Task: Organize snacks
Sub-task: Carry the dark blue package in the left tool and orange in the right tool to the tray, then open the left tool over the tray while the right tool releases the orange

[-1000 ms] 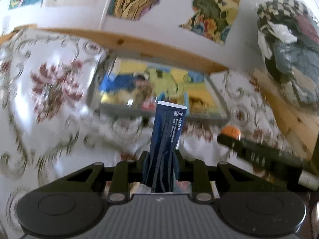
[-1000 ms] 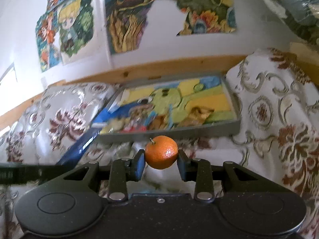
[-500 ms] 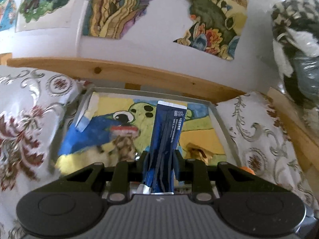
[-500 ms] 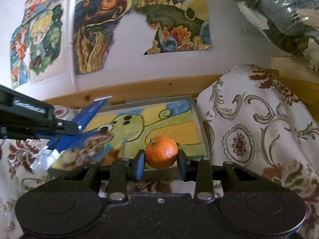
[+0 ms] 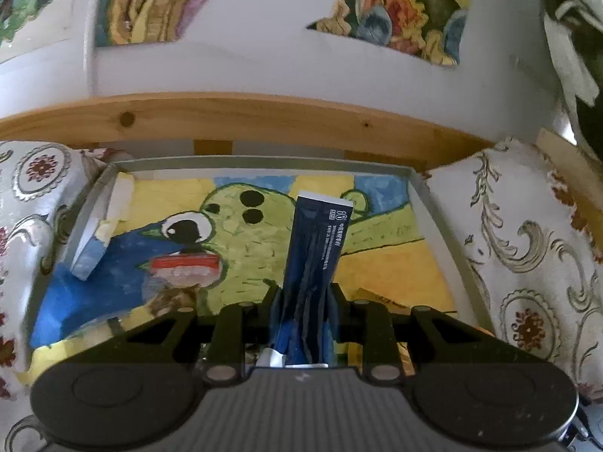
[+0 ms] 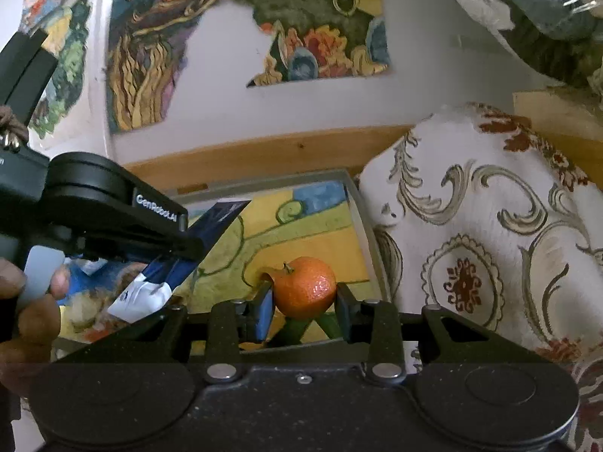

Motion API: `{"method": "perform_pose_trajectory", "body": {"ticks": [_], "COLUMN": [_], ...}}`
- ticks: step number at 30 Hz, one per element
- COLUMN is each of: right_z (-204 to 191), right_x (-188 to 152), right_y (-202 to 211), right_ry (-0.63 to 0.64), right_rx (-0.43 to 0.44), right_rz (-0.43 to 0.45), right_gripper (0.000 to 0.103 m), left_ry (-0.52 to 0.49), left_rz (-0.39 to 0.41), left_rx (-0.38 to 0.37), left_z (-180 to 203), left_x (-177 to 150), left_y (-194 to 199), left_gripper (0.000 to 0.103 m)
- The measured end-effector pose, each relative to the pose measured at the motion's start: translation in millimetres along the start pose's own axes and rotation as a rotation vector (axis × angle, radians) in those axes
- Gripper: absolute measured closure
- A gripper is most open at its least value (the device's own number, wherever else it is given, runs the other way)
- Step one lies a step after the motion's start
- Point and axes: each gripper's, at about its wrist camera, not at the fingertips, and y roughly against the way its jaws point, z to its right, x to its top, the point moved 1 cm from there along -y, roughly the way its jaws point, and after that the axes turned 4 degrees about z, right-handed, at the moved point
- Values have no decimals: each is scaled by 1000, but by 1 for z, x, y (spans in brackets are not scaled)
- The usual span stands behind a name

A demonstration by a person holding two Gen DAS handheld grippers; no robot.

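My left gripper (image 5: 303, 293) is shut on a dark blue snack packet (image 5: 314, 260) that stands upright between its fingers, over a grey tray (image 5: 264, 162) lined with a painted cartoon picture. My right gripper (image 6: 304, 297) is shut on a small orange mandarin (image 6: 304, 287), held above the right part of the same tray (image 6: 360, 222). In the right wrist view the left gripper (image 6: 188, 245) comes in from the left with the blue packet (image 6: 215, 222), a hand (image 6: 30, 301) around its handle.
A patterned floral cloth (image 5: 527, 256) surrounds the tray on both sides. A wooden rail (image 5: 241, 116) runs behind it under a white wall with paintings (image 6: 316, 34). A flat pale block (image 5: 94, 241) leans in the tray's left corner. A bundled bag (image 6: 535, 11) hangs at top right.
Both grippers have moved forward toward the tray and now hover over it. The left one swung right from the cloth to the tray's middle. Each keeps its grip.
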Motion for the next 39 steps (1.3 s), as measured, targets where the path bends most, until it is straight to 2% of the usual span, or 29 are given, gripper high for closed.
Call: {"method": "perform_pose_trajectory", "body": {"ticks": [7, 13, 14, 15, 17, 19, 21, 27, 30, 34, 39], "right_z": [0, -4, -4, -3, -2, 0, 1, 0, -2, -8, -18], "right_x": [-3, -3, -3, -2, -2, -1, 2, 14, 19, 24, 25], "right_y": [-5, -5, -4, -4, -3, -2, 2, 26, 40, 59, 91], "right_ry": [-5, 12, 10, 7, -1, -5, -11, -8, -11, 8, 48], "right_rx": [2, 1, 1, 0, -1, -6, -11, -20, -16, -10, -7], "right_rz": [-34, -34, -31, -32, -27, -21, -7, 76, 113, 150, 192], "right_gripper": [67, 65, 63, 59, 56, 49, 44, 16, 9, 3, 1], "left_ry": [-14, 55, 72, 89, 112, 116, 112, 98, 104, 126, 164], "left_rz": [-24, -55, -55, -55, -44, -24, -1, 93, 145, 174, 211], "left_rx": [23, 34, 40, 40, 48, 61, 64, 89, 108, 120, 141], "left_z": [7, -3, -6, -8, -13, -16, -18, -25, -31, -40, -52], "left_x": [-1, -1, -1, -1, -1, 1, 2, 1, 0, -5, -20], "left_y": [-13, -16, -15, -14, -10, -3, 5, 42, 62, 87, 119], "left_gripper": [75, 67, 61, 50, 38, 33, 21, 2, 1, 0, 0]}}
